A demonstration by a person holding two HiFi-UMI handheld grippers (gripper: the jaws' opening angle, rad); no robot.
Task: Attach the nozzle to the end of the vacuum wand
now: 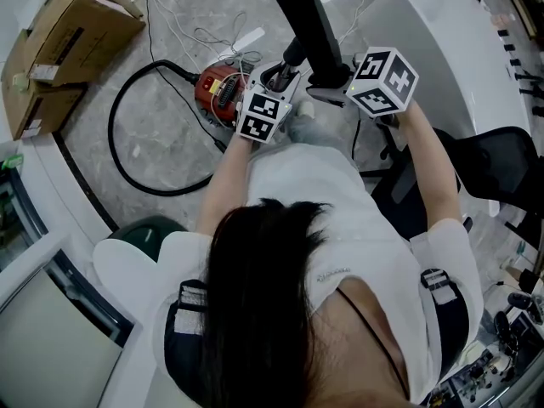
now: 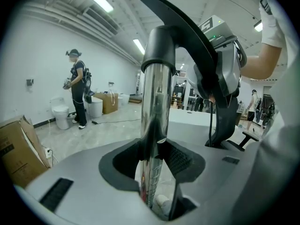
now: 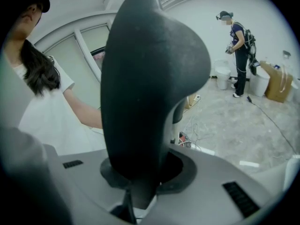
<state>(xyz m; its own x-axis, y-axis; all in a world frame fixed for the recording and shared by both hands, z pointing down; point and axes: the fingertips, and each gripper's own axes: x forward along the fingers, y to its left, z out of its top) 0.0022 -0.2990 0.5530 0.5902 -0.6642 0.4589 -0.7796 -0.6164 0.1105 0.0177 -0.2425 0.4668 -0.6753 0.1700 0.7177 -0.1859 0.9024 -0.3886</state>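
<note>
In the left gripper view a chrome vacuum wand (image 2: 154, 121) stands upright between the jaws of my left gripper (image 2: 155, 161), which is shut on it. A black collar of the nozzle (image 2: 161, 48) sits over the wand's top end, and the nozzle body sweeps up to the right. My right gripper (image 3: 140, 175) is shut on the black nozzle (image 3: 150, 78), which fills its view. From the head view, the left gripper (image 1: 276, 82) and right gripper (image 1: 330, 79) meet in front of the person, with the nozzle (image 1: 310, 28) sticking out beyond them.
The red vacuum body (image 1: 219, 92) lies on the floor below, its black hose (image 1: 127, 147) looping left. Cardboard boxes (image 1: 64, 36) stand at the far left. A white curved table (image 1: 442, 24) and a black chair (image 1: 501, 172) are at the right. Another person (image 2: 77, 88) stands far off.
</note>
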